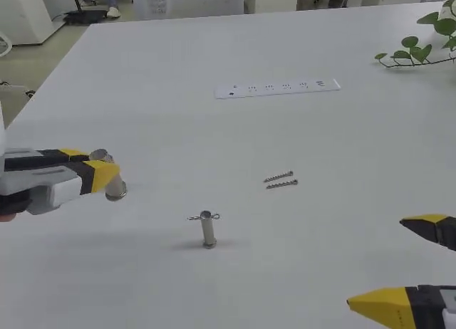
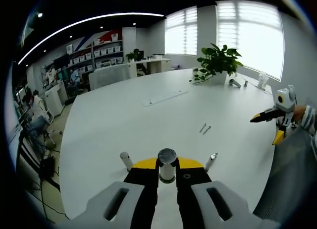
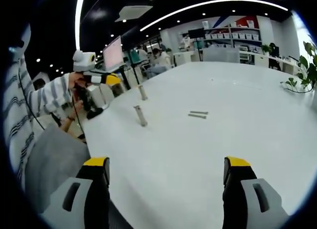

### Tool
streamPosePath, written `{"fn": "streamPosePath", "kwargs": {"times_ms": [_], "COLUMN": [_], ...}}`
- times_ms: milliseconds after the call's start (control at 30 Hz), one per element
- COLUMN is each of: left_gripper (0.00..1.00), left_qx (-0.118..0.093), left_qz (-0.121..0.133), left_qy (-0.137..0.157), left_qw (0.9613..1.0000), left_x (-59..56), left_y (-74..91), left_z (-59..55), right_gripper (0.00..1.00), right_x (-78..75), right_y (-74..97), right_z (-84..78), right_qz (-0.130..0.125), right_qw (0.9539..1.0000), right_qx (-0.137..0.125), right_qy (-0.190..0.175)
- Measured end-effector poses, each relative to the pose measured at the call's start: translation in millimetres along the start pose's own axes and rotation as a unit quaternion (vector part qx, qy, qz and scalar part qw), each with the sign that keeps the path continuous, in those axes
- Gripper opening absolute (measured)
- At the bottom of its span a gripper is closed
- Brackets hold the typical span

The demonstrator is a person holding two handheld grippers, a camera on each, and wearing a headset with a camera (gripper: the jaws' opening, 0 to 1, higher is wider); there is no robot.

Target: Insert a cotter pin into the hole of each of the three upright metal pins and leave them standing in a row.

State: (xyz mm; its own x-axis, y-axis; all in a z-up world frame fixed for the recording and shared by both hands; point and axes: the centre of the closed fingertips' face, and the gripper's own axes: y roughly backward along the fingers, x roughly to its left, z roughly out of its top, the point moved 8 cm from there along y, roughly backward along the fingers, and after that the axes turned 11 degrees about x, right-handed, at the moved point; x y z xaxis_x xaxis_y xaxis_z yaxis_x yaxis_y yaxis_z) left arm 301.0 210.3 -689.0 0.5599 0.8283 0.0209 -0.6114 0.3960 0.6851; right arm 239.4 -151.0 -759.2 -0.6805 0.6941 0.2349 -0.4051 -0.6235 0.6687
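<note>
Left gripper [image 1: 105, 174] clamped on a pin [image 2: 167, 164]; right gripper [image 1: 376, 261] jaws wide apart, holding nothing. Standing pin [image 1: 207, 229] with cotter through it mid-table, nothing crowding it. Two loose cotters [image 1: 281, 179] lie to its right, power strip [image 1: 278, 87] far, plant [image 1: 420, 48] far right.

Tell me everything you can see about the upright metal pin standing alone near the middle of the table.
The metal pin is a short, silvery cylinder standing upright on the white table. A thin wire cotter pin passes crosswise through its top and sticks out on both sides. Only these two things touch it.
</note>
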Motion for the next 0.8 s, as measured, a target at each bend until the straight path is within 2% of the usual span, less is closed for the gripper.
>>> {"fn": "streamPosePath", "kwargs": {"times_ms": [100, 267, 500, 533, 800], "left_gripper": [0.11, 0.11, 0.11, 0.11, 0.11], "left_qx": [0.006, 0.003, 0.000, -0.002, 0.000], "left_qz": [-0.007, -0.026, -0.046, -0.050, -0.079], "left_qy": [-0.012, -0.026, -0.048, -0.054, -0.070], "left_qw": [0.9999, 0.9993, 0.9978, 0.9973, 0.9944], "left_x": [-7.5, -19.6, -36.2, -44.8, -69.3], "left_y": [2.4, 2.0, -2.7, -3.6, -12.6], "left_z": [0.2, 3.3, 14.2, 16.7, 19.1], "right_gripper": [0.96, 0.96, 0.96, 0.96, 0.96], "right_x": [0.2, -0.4, -2.3, -2.3, -1.7], "right_y": [0.1, 0.8, 1.1, 1.4, 2.1], "right_z": [0.1, 2.1, 0.3, 0.0, -2.4], "right_qz": [-0.007, -0.006, -0.006, -0.008, -0.009], "right_qw": [0.9999, 1.0000, 1.0000, 0.9999, 0.9999], "right_qx": [0.001, -0.002, 0.007, 0.008, 0.011], "right_qy": [0.008, 0.008, 0.001, 0.001, -0.002]}}
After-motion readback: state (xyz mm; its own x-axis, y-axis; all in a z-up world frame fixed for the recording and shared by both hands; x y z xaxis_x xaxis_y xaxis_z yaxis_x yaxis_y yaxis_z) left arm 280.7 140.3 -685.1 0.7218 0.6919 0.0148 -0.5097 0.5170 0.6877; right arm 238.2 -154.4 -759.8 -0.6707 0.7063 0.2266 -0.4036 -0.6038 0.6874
